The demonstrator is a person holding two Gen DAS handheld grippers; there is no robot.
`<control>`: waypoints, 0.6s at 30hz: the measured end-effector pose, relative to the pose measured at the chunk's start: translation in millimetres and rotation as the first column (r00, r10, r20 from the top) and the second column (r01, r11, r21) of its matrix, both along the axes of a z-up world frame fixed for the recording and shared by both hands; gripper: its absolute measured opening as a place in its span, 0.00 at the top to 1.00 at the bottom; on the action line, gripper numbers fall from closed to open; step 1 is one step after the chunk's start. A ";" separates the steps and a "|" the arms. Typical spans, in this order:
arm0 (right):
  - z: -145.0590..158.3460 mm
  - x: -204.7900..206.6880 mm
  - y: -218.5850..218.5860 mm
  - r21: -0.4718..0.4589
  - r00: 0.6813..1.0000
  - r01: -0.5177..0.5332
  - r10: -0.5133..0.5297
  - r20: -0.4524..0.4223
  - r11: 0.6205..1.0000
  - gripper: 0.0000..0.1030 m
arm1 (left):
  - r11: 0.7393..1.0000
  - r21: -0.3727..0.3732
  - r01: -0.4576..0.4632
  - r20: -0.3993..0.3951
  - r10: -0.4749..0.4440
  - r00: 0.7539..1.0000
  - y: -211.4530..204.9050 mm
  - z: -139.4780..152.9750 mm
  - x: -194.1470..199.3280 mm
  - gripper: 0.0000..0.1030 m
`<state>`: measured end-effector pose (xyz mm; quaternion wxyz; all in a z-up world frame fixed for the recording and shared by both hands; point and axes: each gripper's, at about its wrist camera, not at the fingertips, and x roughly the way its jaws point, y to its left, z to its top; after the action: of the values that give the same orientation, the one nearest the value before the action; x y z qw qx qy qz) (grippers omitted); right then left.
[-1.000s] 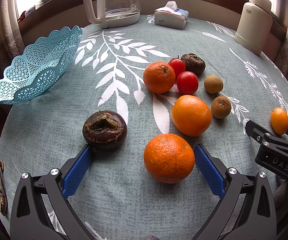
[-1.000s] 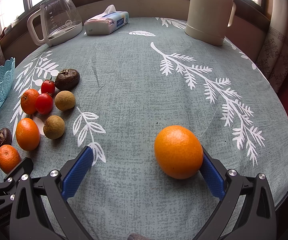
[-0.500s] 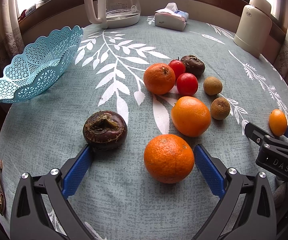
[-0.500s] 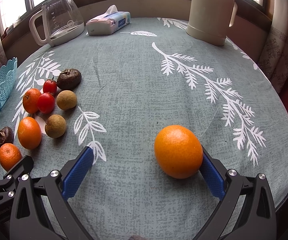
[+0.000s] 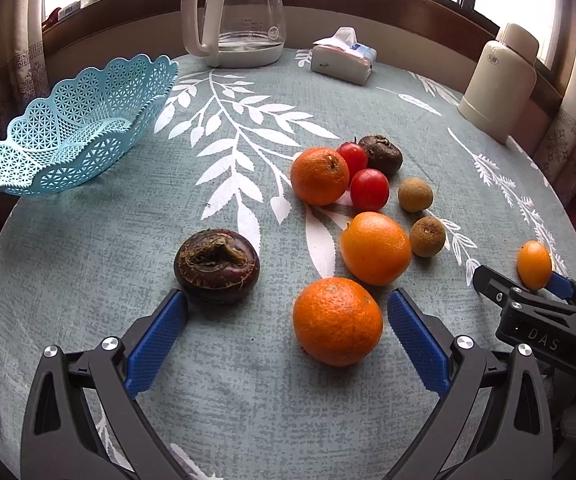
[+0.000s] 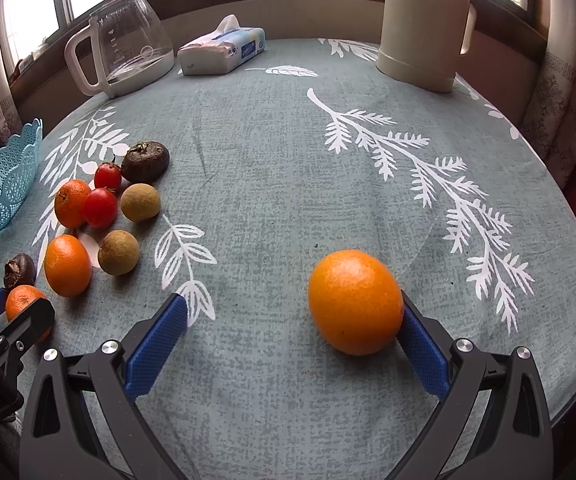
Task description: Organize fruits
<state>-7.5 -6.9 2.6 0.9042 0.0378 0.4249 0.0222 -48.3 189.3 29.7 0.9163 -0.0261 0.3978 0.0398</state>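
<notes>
Orange skin touches only the far pad of the spread right gripper [image 6: 294, 334]; closing could roll the lone orange [image 6: 355, 301] away. Left gripper [image 5: 288, 326] gapes too.

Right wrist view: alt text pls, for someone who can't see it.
The open right claw straddles a lone orange on a leaf-print tablecloth, its right finger against the fruit. At left lie more fruits near a blue basket; a glass kettle, tissue pack and cream jug stand behind.
</notes>
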 end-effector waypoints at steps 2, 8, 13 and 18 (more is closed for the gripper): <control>3.8 -5.9 -6.7 0.060 0.999 -0.009 0.007 0.035 0.998 0.05 | 1.000 -0.003 -0.005 0.063 0.005 0.998 0.5 7.2 -9.2 0.02; 18.9 -24.2 -17.0 0.144 0.988 -0.023 0.000 0.155 0.989 0.05 | 1.000 0.021 -0.014 0.180 0.010 0.984 -3.7 22.2 -26.9 0.02; 25.0 -29.8 -23.8 0.192 0.980 -0.027 -0.012 0.197 0.981 0.05 | 0.999 0.012 -0.038 0.185 0.035 0.982 -0.1 23.5 -26.4 0.02; 22.3 -26.1 -35.8 0.235 0.982 0.007 -0.051 0.183 0.972 0.05 | 0.999 0.020 -0.043 0.193 0.038 0.980 -0.7 23.6 -29.4 0.02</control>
<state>-33.6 -42.7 24.8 0.9298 0.1476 0.3315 0.0619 -77.7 188.6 53.2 0.9497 -0.0267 0.3060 0.0605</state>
